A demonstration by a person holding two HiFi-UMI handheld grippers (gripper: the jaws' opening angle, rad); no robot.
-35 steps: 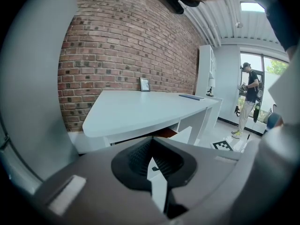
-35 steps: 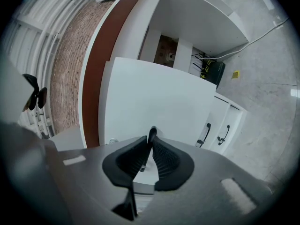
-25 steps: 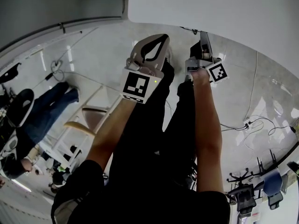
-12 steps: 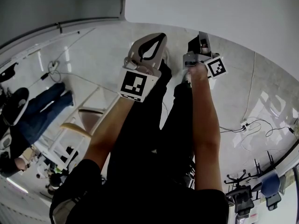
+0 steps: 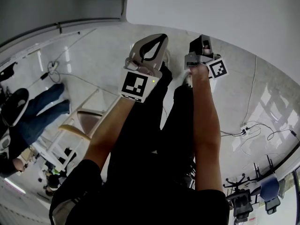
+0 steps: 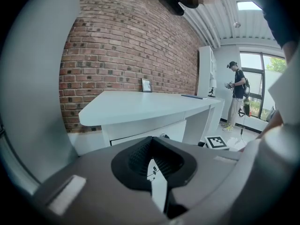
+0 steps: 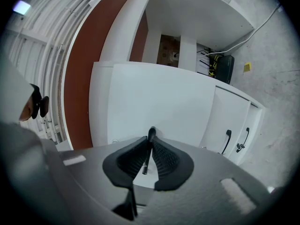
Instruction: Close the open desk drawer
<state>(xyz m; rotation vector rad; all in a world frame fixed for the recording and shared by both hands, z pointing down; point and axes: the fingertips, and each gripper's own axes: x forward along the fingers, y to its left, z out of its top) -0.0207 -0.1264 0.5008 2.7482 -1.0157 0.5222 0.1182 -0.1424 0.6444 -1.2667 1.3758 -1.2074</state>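
Clamping right tongs (image 7: 149, 148), just now closing further, on drawer handle (image 7: 151, 134); holding left tongs (image 6: 151, 146) shut, empty, at nine o'clock; next needing a straight push into desk (image 6: 140, 104)

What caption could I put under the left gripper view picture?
Shut left gripper faces a white desk by a brick wall.

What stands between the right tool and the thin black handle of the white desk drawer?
Nothing visible does. The thin black handle on the white drawer front already lies between the pads of the right tool, which have just been closing on it.
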